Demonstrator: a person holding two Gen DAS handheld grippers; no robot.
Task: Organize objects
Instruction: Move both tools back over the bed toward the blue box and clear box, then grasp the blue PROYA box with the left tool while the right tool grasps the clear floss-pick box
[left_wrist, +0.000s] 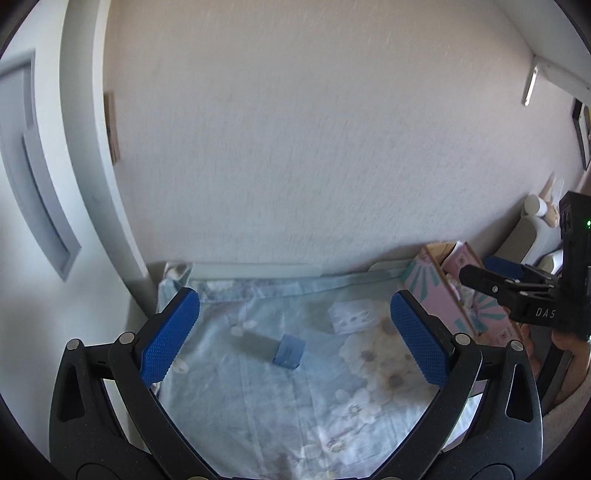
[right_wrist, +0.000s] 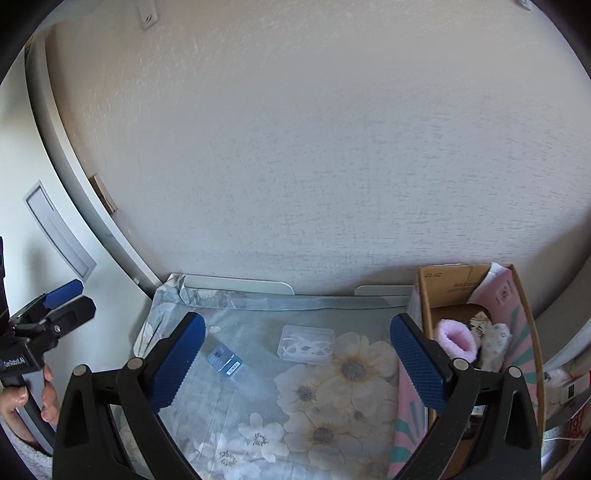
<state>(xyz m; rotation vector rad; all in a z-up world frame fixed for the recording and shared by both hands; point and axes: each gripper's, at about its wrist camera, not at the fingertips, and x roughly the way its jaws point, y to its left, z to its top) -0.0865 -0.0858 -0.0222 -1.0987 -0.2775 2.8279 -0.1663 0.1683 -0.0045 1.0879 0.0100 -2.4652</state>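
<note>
**Floral sheet, two items out, both grippers empty**

Blue-padded fingers of the left gripper (left_wrist: 295, 341) stand wide apart over a pale blue floral sheet (left_wrist: 258, 406), holding nothing. Between them, toward 12 o'clock, lies a small grey-and-blue flat packet (left_wrist: 271, 346), blurred in this view. At about 1 o'clock from it sits a clear plastic case (left_wrist: 349, 316), near the far edge of the sheet.

From the right wrist view, the right gripper (right_wrist: 297, 354) is likewise spread open and empty. The packet (right_wrist: 224, 359) lies just beside its left finger pad at 11 o'clock, a barcode label on one corner. The clear case (right_wrist: 306, 344), with white pieces inside, rests at 12 o'clock, apart from the packet. At 2 o'clock a cardboard box (right_wrist: 452, 286) with a pink patterned outside stands on the sheet against the wall (right_wrist: 295, 147); inside it are a pink fluffy sock (right_wrist: 456, 339) and a white patterned sock (right_wrist: 496, 345), touching each other.
</note>
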